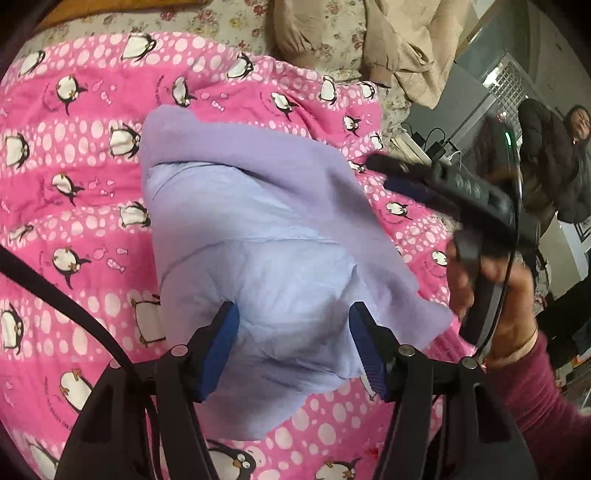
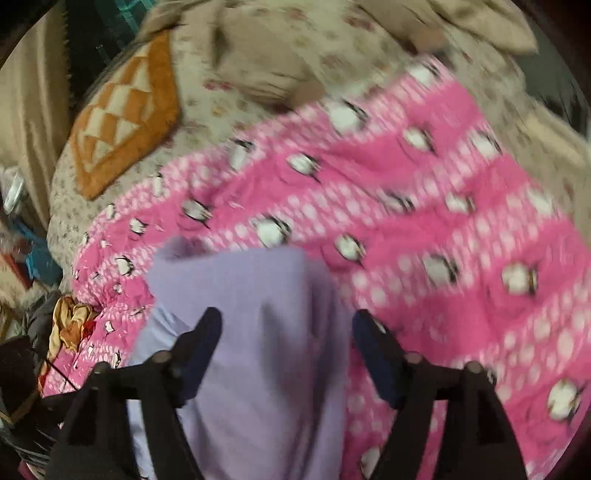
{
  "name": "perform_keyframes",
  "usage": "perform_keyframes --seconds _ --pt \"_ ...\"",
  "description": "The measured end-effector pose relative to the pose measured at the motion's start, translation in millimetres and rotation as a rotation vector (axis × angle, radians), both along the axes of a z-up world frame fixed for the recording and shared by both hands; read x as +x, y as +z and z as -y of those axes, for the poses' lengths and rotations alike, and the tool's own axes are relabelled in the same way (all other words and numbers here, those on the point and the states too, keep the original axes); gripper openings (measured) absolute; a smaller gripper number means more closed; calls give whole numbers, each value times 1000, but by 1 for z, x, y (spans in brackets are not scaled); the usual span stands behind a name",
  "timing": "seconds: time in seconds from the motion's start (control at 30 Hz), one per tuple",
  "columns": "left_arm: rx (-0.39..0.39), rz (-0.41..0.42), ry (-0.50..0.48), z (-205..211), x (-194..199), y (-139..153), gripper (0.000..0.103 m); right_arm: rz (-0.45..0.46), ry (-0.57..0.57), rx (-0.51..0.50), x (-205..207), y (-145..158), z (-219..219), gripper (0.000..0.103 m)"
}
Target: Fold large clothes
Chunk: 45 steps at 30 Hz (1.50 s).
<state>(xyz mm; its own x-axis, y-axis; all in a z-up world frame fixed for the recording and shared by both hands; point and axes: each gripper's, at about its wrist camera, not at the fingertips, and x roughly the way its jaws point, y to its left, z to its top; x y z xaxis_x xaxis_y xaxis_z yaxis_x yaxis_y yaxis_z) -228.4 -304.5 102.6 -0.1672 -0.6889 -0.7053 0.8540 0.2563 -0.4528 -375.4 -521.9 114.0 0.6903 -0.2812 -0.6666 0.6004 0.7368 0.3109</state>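
The left gripper (image 1: 293,341) hangs over the lilac garment (image 1: 255,236) with its jaws standing apart, blue pads on either side of a puckered patch of the paler cloth; nothing is pinched between them, and whether the tips touch the fabric cannot be told. The right gripper (image 2: 288,350) also has its jaws spread wide, above the same lilac garment (image 2: 255,332), with no cloth caught in them; its view is smeared by motion.

The garment lies partly folded on a pink penguin-print blanket (image 1: 74,166), its darker lilac outer side turned over a lighter inner layer. In the left wrist view the right gripper appears at the garment's right edge, held by the person's right hand (image 1: 491,291), which emerges from a maroon sleeve (image 1: 535,387).

The blanket is spread over a floral bedsheet (image 1: 221,18). On the sheet beyond the blanket lies a beige garment (image 1: 402,44), and an orange checked cushion (image 2: 122,118) rests near the bed's far corner. A second person in a dark padded jacket (image 1: 550,158) stands off to the right of the bed.
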Motion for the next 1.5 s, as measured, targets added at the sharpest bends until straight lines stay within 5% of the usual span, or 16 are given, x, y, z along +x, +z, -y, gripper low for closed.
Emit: perform_keyframes --seconds 0.3,0.33,0.37,0.4,0.57,0.63,0.87,1.0,1.1,1.17,1.23,1.37,1.5 --pt "-15 -26 -16 1 7 0 32 -206 309 -135 113 -18 -3 85" --pt "-22 -21 -23 0 6 0 32 -221 345 -178 119 -20 -7 75" --pt "-25 -19 -27 -1 6 -1 32 -221 374 -200 122 -20 -9 32" --pt "-30 -21 -33 -1 6 -3 32 -225 395 -184 123 -21 -7 5" --pt "-66 -27 -44 -3 3 -9 32 -154 237 -141 100 -23 21 4" --pt "-48 -19 -42 -1 -1 -12 32 -149 153 -39 91 -38 42 4" --pt "4 1 -28 -3 -3 -1 32 -192 149 -101 89 -25 23 8" --pt "-37 42 40 -5 9 11 32 -118 154 -31 51 2 -8 42" --pt "-11 23 109 3 18 3 32 -123 260 -10 29 1 -45 43" --pt "7 -13 114 9 16 -11 32 -249 267 -51 15 -20 -66 42" --pt "2 52 62 13 -1 -18 32 -304 252 -72 1 -43 -71 43" --pt "31 200 21 19 -26 -18 36 -246 182 -60 -28 -69 -70 43" --pt "30 164 64 16 -18 -16 36 -258 201 -53 -27 -53 -70 43"
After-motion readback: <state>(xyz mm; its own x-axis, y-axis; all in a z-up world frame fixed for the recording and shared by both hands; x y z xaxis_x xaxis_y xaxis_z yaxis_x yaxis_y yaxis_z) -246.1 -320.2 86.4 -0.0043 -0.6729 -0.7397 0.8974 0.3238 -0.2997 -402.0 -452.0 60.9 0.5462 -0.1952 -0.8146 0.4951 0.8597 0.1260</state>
